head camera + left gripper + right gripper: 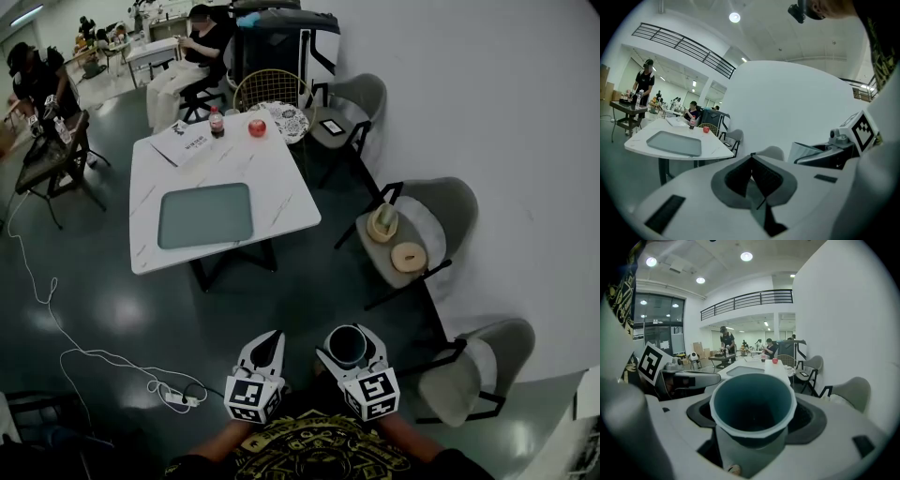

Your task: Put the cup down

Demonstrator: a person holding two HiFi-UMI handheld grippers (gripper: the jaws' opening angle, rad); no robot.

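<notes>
A dark teal cup (347,345) with a pale rim sits upright between the jaws of my right gripper (348,336), which is shut on it low in the head view, above the dark floor. The right gripper view looks straight into the cup (753,404), and it fills the space between the jaws of the right gripper (754,427). My left gripper (271,339) hangs just to the left of it, jaws shut and nothing in them. In the left gripper view its pads (761,180) meet in a point. The white table (281,178) with a grey-green tray (206,215) stands well ahead.
A bottle (217,122), a red apple (257,127) and papers (187,142) lie at the table's far end. Grey chairs stand on the right, one with round objects on its seat (398,246), another (478,370) close by. A power strip (178,398) and cable lie on the floor. People sit at the back.
</notes>
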